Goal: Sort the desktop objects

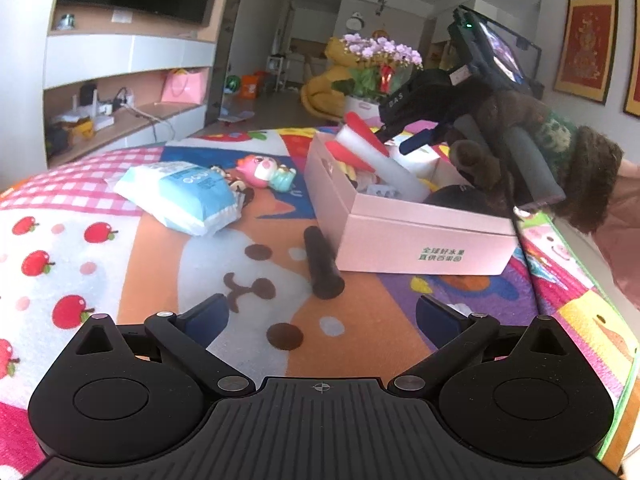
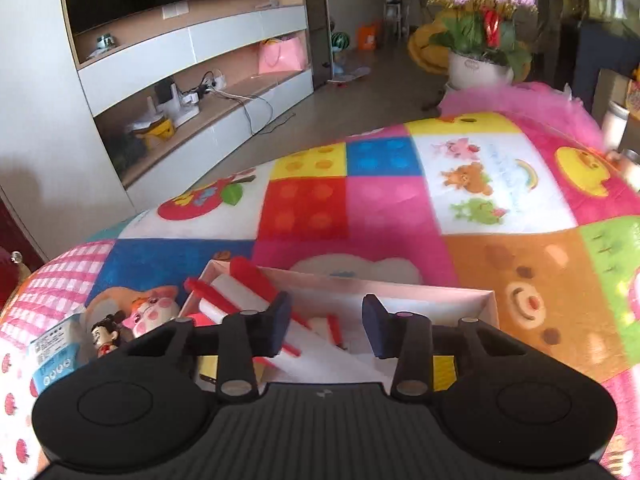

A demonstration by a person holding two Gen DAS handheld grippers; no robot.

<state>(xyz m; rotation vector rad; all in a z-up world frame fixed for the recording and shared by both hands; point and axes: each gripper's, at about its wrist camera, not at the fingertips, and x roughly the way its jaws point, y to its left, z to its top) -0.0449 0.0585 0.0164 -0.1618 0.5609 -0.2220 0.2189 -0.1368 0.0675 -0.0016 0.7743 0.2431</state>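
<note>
A pink cardboard box [image 1: 424,236] stands on the colourful mat and holds red-and-white items [image 1: 372,148] and toys. A dark cylinder [image 1: 322,266] lies on the mat just left of the box. My left gripper [image 1: 320,316] is open and empty, low over the mat just short of the cylinder. My right gripper [image 2: 326,326] is open and empty above the box [image 2: 490,304]; it also shows in the left wrist view [image 1: 404,136] over the box. A blue-white tissue pack [image 1: 180,196], a pink figurine [image 1: 264,174] and a small doll [image 2: 106,336] lie left of the box.
The mat [image 2: 396,208] covers a table whose far edge drops to the floor. A flower pot [image 2: 478,66] stands beyond it. A TV cabinet [image 2: 192,92] lines the left wall. A white cup [image 2: 614,124] stands at the right edge.
</note>
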